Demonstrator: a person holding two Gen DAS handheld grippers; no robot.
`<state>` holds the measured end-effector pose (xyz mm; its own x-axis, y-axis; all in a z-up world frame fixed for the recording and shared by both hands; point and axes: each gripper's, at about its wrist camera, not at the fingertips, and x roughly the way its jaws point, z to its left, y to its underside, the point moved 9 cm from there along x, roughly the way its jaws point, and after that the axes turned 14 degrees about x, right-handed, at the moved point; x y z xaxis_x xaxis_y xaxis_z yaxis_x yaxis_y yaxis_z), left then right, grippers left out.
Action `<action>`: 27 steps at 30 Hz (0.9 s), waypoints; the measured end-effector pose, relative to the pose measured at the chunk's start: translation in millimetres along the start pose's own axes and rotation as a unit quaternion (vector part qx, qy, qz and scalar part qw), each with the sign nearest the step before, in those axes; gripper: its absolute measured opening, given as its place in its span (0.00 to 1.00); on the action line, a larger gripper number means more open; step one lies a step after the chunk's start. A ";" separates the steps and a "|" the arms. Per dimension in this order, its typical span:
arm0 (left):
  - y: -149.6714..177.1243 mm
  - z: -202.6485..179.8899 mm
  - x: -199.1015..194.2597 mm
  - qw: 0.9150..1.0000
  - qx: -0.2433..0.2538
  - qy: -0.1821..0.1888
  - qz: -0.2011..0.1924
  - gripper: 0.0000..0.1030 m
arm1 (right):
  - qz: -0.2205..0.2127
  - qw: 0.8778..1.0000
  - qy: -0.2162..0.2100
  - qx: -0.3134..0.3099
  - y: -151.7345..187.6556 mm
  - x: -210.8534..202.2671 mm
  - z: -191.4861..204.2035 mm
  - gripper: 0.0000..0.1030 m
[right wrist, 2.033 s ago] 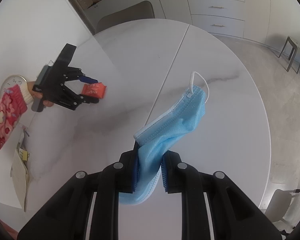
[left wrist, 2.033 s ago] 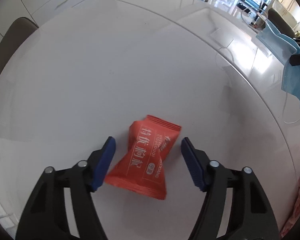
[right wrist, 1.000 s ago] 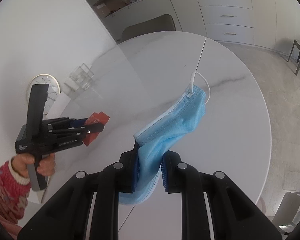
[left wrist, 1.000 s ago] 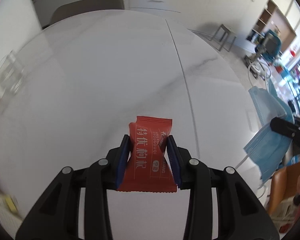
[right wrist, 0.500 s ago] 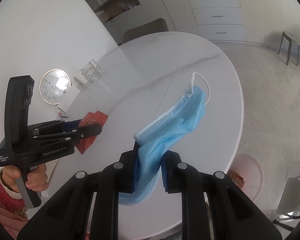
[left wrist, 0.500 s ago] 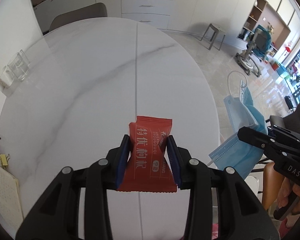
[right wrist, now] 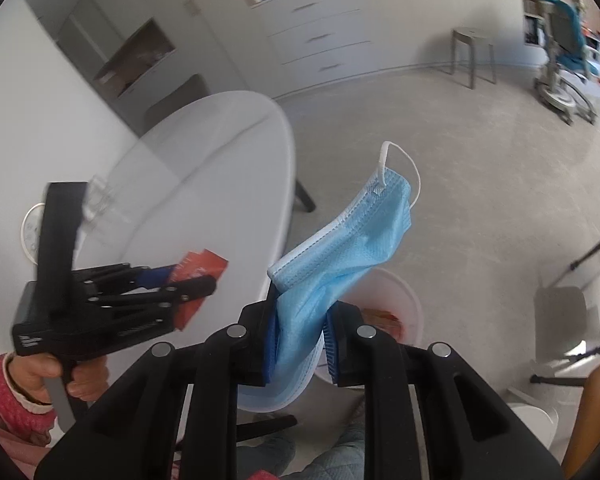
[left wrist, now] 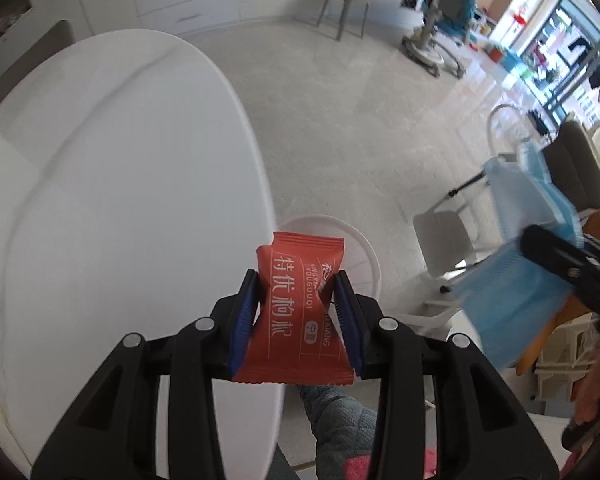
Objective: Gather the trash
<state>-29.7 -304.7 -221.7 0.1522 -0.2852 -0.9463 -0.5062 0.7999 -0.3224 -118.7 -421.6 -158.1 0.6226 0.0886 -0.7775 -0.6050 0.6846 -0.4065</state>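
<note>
Two grips: red wrapper [left wrist: 298,312], blue mask [right wrist: 340,248].

So the table [left wrist: 120,200] sits off to the left, and the bin [left wrist: 360,248] is on the floor right beside its edge. The wrapper [left wrist: 300,312] hangs over the bin's near rim, the mask [right wrist: 340,256] to its right. Stool [left wrist: 342,10] and cabinets [right wrist: 320,40] are way behind.
</note>
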 end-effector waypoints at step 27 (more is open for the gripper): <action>-10.6 0.7 -1.3 0.999 -0.020 -0.039 -0.011 0.85 | 0.044 0.999 0.026 0.008 10.9 58.0 -83.4 0.21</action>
<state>-23.9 -312.5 -217.0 0.2283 -0.2592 -0.9385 -0.5352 0.7718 -0.3434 -130.6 -469.3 -247.7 0.5404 0.1127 -0.8338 -0.6485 0.6871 -0.3275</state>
